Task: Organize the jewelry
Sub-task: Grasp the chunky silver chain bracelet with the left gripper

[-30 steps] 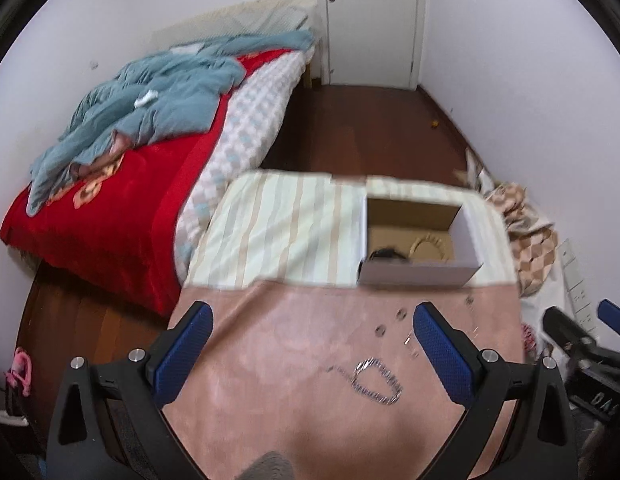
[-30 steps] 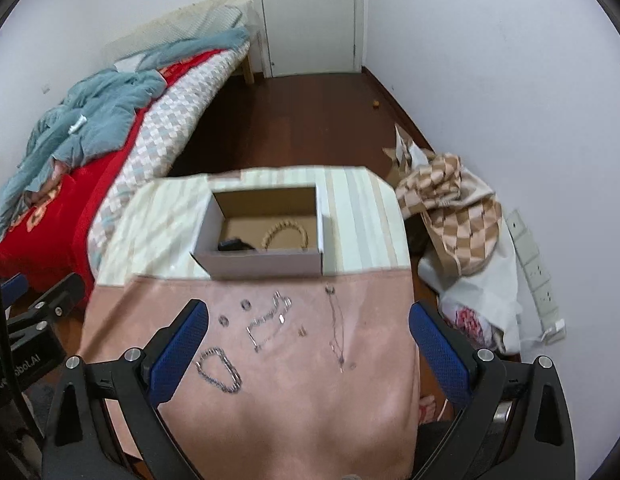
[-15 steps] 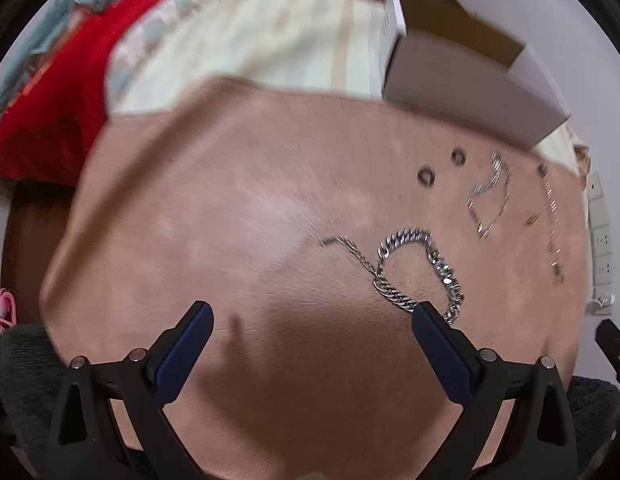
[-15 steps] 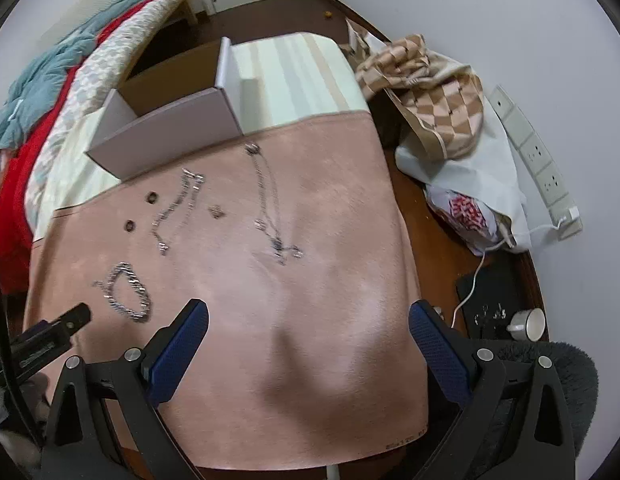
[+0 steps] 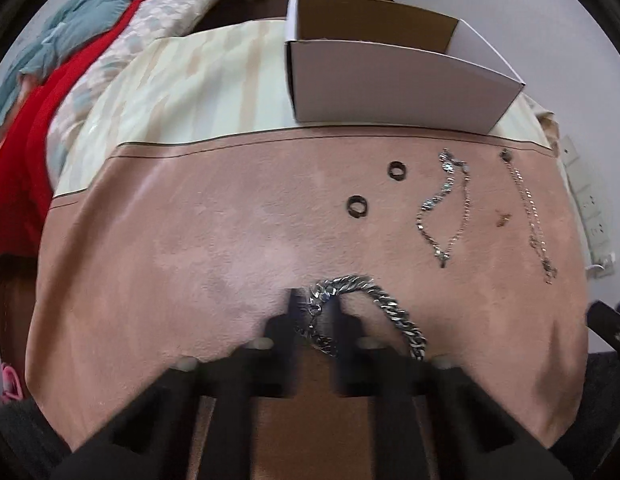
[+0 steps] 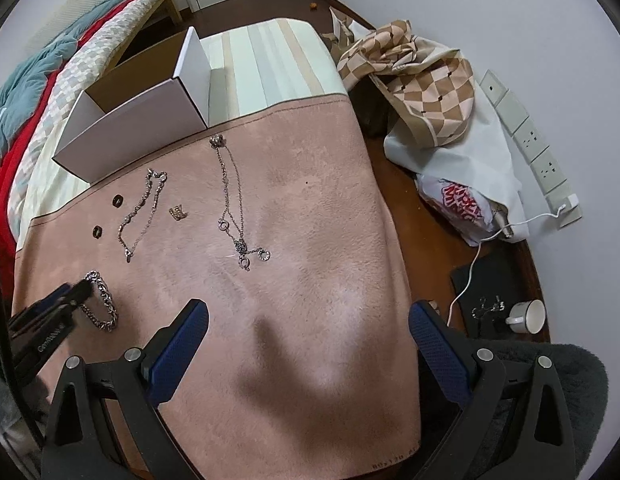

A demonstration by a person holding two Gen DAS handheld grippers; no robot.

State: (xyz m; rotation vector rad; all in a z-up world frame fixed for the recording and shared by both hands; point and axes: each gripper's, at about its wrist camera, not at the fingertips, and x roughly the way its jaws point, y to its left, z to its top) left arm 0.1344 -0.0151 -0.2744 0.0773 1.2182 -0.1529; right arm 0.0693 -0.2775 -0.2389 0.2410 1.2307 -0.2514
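My left gripper [image 5: 316, 306] is down on the pink suede-like mat [image 5: 189, 248], its black fingers drawn narrow around one end of the chunky silver curb-link chain bracelet [image 5: 394, 312]; the links sit between the tips, and the rest of the chain trails off toward 4 o'clock, lying on the mat. From the right wrist camera that same left gripper shows at 9 o'clock, its tip touching the chain.

My right gripper [image 6: 307, 322] hangs above the near part of the mat with its blue-padded fingers [image 6: 177, 344] spread wide and nothing between them.

At 12 o'clock from the bracelet lie two small dark rings [image 5: 358, 206], apart from each other. Toward 2 o'clock is a thin silver necklace with a small pendant [image 5: 444, 216], then a tiny gold-coloured charm [image 5: 502, 218], then a long fine chain necklace [image 5: 528, 212] near the mat's right edge. The open white cardboard box [image 5: 390, 88] stands just past the mat's far edge, on the striped cream cloth [image 5: 181, 92].
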